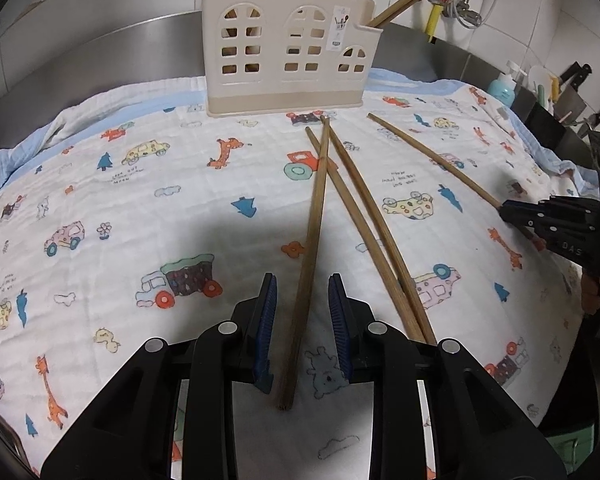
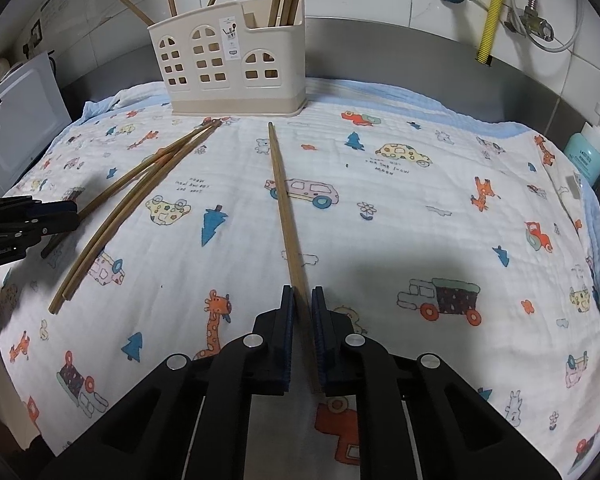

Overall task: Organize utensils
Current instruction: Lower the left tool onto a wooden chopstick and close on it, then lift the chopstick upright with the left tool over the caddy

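A cream utensil holder (image 1: 284,92) (image 2: 236,96) with several chopsticks in it stands at the back of a cartoon-print cloth (image 1: 140,200) (image 2: 420,240). My left gripper (image 1: 302,280) is open around one wooden chopstick (image 1: 316,208) that lies on the cloth, with a gap on each side. Two more chopsticks (image 1: 364,216) lie crossed just right of it. My right gripper (image 2: 303,292) (image 1: 504,212) is shut on the near end of a separate chopstick (image 2: 284,200) (image 1: 432,156) that points toward the holder. The right wrist view shows the left gripper (image 2: 76,216) at the far left by the three chopsticks (image 2: 140,184).
A steel backsplash and a tiled wall rise behind the holder. A teal soap bottle (image 1: 502,88) (image 2: 584,156) and knives (image 1: 572,92) stand at the right edge. Pipes and a yellow hose (image 2: 492,12) hang on the wall. A white appliance (image 2: 20,120) sits at the left.
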Action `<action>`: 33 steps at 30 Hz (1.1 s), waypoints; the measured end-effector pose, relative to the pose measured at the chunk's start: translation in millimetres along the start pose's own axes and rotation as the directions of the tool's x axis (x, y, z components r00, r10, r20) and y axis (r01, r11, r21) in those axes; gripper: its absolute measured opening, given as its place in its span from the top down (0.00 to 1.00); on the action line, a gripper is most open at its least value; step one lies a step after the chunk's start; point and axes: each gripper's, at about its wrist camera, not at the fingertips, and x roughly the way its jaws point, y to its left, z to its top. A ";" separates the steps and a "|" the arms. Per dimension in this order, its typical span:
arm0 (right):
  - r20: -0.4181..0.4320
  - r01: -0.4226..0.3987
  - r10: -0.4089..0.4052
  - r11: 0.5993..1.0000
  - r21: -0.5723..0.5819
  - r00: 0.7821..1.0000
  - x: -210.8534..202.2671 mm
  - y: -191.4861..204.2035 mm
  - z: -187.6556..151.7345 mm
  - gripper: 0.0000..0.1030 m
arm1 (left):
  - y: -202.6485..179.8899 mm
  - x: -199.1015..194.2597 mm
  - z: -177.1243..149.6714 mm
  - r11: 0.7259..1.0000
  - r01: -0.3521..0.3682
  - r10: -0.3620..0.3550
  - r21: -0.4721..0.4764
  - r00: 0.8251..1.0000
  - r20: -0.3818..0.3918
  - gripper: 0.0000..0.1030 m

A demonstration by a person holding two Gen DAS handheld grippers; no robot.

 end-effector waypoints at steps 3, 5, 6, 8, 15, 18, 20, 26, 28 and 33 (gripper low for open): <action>0.001 -0.003 0.003 1.000 0.004 1.000 0.3 -1.0 -0.1 0.91 | -0.2 3.1 -0.6 1.000 -0.009 0.009 0.007 1.000 -0.002 0.78; 0.001 -0.002 0.002 1.000 0.003 1.000 0.6 0.2 0.0 0.91 | 1.0 3.3 0.0 1.000 -0.010 0.010 0.003 1.000 -0.001 0.82; 0.001 0.000 0.000 1.000 0.000 1.000 0.6 0.7 0.1 0.91 | 1.7 3.4 0.1 1.000 -0.008 0.008 0.002 1.000 -0.001 0.83; 0.001 0.002 -0.002 1.000 0.001 1.000 0.8 0.8 0.6 0.91 | 1.4 4.3 0.1 1.000 -0.016 0.016 0.007 1.000 -0.002 0.85; 0.000 0.008 -0.008 1.000 0.000 1.000 0.5 0.5 1.9 0.92 | -7.2 5.0 1.0 0.999 -0.031 0.031 0.043 0.999 -0.015 0.87; 0.000 0.010 -0.010 1.000 -0.003 1.000 0.7 0.7 2.0 0.92 | -12.6 5.5 -0.3 0.996 -0.053 0.054 0.076 0.998 -0.014 0.87; -0.001 0.010 -0.010 1.000 -0.004 1.000 0.5 0.7 2.0 0.93 | -10.4 5.5 0.7 0.997 -0.042 0.044 0.067 0.999 -0.020 0.87; 0.007 0.013 -0.013 1.000 -0.008 1.000 -2.5 1.3 1.9 0.93 | -7.5 6.0 2.2 0.998 -0.028 0.029 0.053 0.999 -0.033 0.87; 0.016 0.013 -0.013 1.000 -0.008 1.000 -6.9 2.1 2.1 0.93 | -7.3 5.8 2.4 0.998 -0.035 0.037 0.047 0.999 -0.032 0.92; 0.052 0.023 -0.022 1.000 -0.016 0.998 -25.8 4.5 6.8 0.94 | -2.1 -0.6 3.1 1.000 -0.013 0.014 0.027 1.000 -0.022 0.94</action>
